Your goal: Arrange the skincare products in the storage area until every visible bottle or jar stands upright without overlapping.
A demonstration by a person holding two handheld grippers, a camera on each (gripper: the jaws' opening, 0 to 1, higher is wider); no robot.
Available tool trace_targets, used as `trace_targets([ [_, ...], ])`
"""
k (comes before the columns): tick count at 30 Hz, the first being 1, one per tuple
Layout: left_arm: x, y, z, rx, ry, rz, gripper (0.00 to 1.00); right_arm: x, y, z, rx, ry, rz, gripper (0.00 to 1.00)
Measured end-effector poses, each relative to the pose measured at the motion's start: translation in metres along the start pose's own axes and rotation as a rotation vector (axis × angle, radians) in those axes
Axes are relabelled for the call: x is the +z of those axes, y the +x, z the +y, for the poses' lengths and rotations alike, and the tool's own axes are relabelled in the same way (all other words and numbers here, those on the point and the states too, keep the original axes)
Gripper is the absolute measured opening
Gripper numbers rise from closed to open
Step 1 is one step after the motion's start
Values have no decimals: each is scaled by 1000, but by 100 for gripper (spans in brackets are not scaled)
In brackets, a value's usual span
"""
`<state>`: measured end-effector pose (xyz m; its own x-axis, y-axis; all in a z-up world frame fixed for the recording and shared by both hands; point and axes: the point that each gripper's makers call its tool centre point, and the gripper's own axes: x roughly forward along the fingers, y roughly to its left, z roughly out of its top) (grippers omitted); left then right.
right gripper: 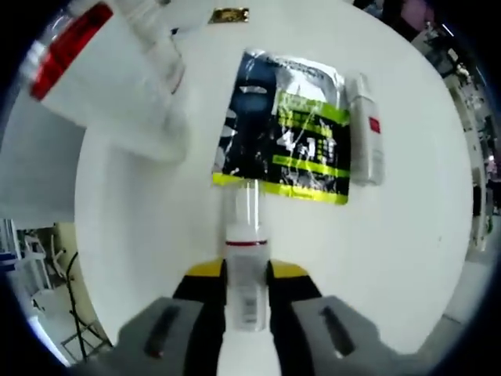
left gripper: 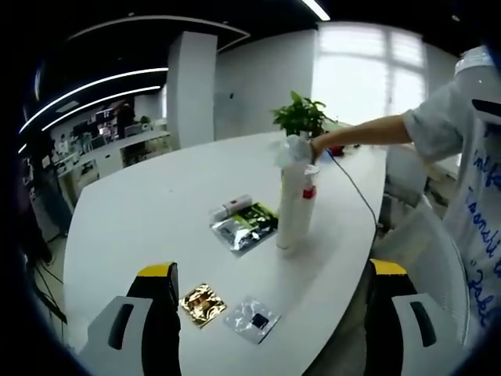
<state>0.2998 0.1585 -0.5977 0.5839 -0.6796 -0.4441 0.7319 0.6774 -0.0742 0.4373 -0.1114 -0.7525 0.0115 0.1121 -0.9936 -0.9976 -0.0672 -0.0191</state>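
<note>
In the right gripper view my right gripper (right gripper: 246, 272) is shut on a small clear bottle (right gripper: 246, 235) with a red ring, held over the white table (right gripper: 407, 258). Below it lies a black and green sachet (right gripper: 286, 129) with a small white tube (right gripper: 366, 129) lying flat beside it. Two tall white bottles (right gripper: 117, 78) with red labels stand close together at the upper left. In the left gripper view those tall bottles (left gripper: 293, 205) stand upright mid-table, with the sachet (left gripper: 249, 227) and tube (left gripper: 232, 207) to their left. My left gripper (left gripper: 271, 270) is open and holds nothing.
A gold sachet (left gripper: 202, 304) and a clear sachet (left gripper: 252, 319) lie near the left gripper. A person's arm (left gripper: 368, 129) reaches to the top of the tall bottles. A potted plant (left gripper: 301, 116) stands behind them. The table edge (left gripper: 356, 258) curves close on the right.
</note>
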Motion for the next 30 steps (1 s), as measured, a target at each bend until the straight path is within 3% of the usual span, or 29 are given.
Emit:
trace_targets([
  [12,4,3,-7,-28,25,-11,97,-14,-22,15,-96,227,-140,19],
  [22,8,4,-12,-45,42,-26,97,-24,-52,30,-206,355,-262,19],
  [30,10,5,-16,-53,60,-25,97,-11,-86,42,-278,452,-428,19],
])
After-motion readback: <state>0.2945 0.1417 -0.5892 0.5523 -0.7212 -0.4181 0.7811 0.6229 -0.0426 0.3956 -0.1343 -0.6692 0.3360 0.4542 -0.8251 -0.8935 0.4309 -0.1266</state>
